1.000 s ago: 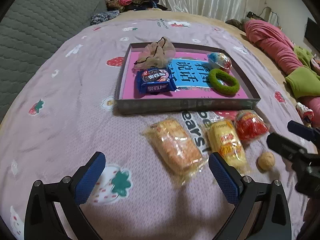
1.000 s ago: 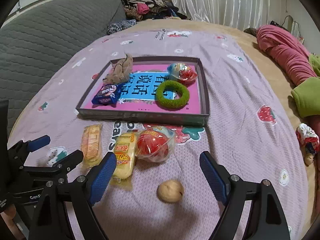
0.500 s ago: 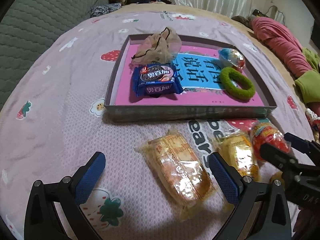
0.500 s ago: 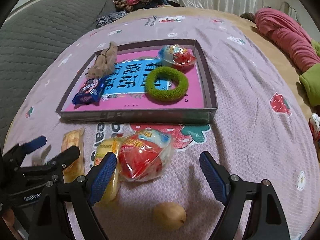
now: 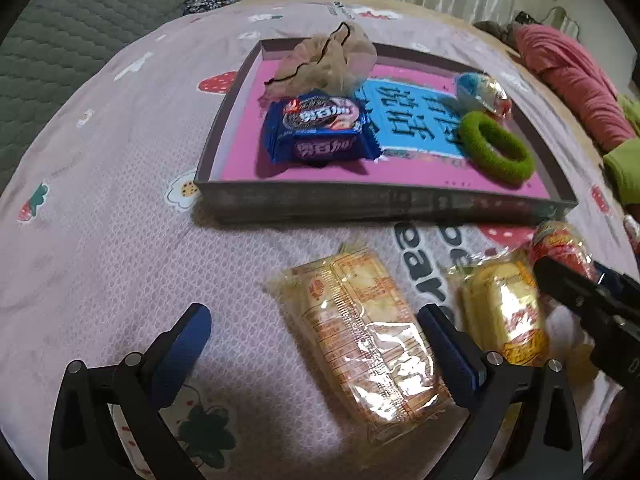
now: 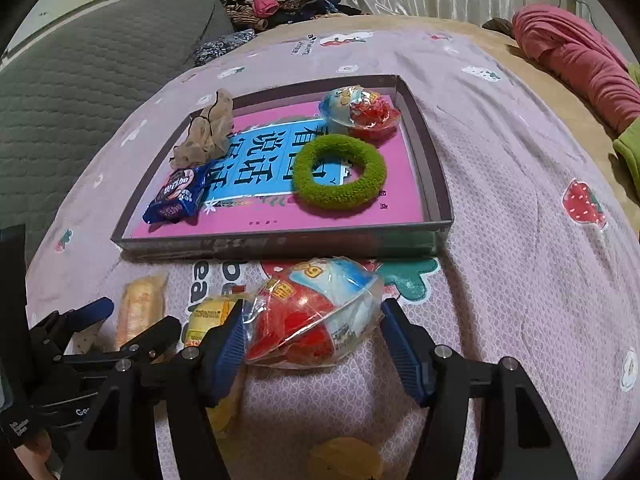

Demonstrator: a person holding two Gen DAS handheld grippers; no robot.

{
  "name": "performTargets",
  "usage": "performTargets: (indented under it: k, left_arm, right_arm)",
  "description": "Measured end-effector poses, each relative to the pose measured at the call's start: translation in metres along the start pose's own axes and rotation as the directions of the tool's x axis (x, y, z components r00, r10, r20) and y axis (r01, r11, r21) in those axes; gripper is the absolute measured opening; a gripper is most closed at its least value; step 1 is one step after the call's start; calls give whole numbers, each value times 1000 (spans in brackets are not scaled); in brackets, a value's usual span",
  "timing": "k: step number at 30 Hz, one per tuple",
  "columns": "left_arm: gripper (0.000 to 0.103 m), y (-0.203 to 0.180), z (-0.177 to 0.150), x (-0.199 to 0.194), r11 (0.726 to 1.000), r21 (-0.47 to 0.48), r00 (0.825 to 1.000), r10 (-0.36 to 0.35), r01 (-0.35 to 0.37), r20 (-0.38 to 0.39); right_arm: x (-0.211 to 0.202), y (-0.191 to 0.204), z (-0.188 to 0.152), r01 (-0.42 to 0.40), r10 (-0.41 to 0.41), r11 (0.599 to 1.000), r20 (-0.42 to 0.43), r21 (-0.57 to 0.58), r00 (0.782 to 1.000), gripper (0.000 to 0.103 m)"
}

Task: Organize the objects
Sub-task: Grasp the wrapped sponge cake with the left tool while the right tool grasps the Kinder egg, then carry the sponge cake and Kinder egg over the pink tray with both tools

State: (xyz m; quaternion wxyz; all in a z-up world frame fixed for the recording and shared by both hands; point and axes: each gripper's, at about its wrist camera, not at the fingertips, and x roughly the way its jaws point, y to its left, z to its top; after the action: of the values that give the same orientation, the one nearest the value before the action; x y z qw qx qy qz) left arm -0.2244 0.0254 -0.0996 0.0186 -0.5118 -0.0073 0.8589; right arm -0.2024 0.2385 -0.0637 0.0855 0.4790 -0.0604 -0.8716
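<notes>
A long packet of yellow crackers [image 5: 360, 340] lies on the pink bedsheet. My left gripper [image 5: 316, 344] hangs open over it, the packet nearer its right finger. Beside it lies a small yellow packet [image 5: 504, 316]. In the right wrist view a clear bag of red and blue snack [image 6: 316, 316] sits between the fingers of my right gripper [image 6: 312, 340]. Its jaws are closing: the left pad touches the wrapper and the right pad stands just off it. Beyond lies the grey tray [image 6: 280, 242] with a pink floor.
The tray [image 5: 360, 200] holds a blue cookie pack [image 5: 320, 128], a green fuzzy ring [image 5: 496, 152], a beige net scrunchie [image 5: 324, 60] and a second snack bag [image 5: 482, 90]. A round tan nut [image 6: 344, 456] lies under my right gripper. A pink blanket [image 6: 572, 60] lies at the right.
Both grippers have come down and forward towards the packets. The right jaws have narrowed around the red and blue snack bag; the left jaws stay wide.
</notes>
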Motion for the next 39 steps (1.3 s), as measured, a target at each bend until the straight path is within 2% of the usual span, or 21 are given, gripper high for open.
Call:
performTargets:
  k: [2, 5, 7, 9, 11, 13, 15, 21, 28, 39]
  left_arm:
    - [101, 1, -2, 0, 1000, 4, 1000, -8, 8, 1]
    - [92, 5, -2, -2, 1000, -7, 1000, -28, 28, 4]
    - [75, 7, -2, -4, 999, -8, 999, -33, 33, 7]
    - [65, 9, -2, -6, 999, -11, 999, -38, 38, 5]
    - [59, 11, -1, -7, 999, -14, 999, -46, 46, 2]
    - [48, 13, -2, -8, 998, -18, 999, -54, 55, 1]
    - [43, 17, -3, -10, 998, -26, 998, -63, 63, -1]
    - [41, 21, -5, -12, 996, -27, 996, -89, 89, -15]
    - [40, 19, -9, -20, 997, -13, 997, -82, 82, -2]
    - [40, 15, -17, -60, 997, 11, 996, -77, 76, 47]
  right_arm:
    - [0, 1, -1, -1, 1, 1000, 7, -10, 1000, 64]
    - [-4, 0, 0, -23, 23, 1000, 29, 0, 999, 64]
    - [-6, 1, 1, -32, 32, 999, 35, -10, 999, 63]
    - [-8, 2, 1, -29, 30, 999, 34, -16, 999, 64]
    - [-9, 1, 1, -33, 33, 999, 37, -14, 999, 64]
    - [-11, 0, 0, -35, 36, 999, 38, -12, 999, 64]
    - [-13, 0, -1, -42, 42, 999, 42, -11, 998, 64]
    - [-22, 4, -1, -50, 51, 999, 58, -21, 997, 64]
    - [-33, 6, -4, -52, 55, 998, 68, -33, 996, 64]
    - [-70, 20, -9, -50, 57, 997, 101, -66, 993, 64]
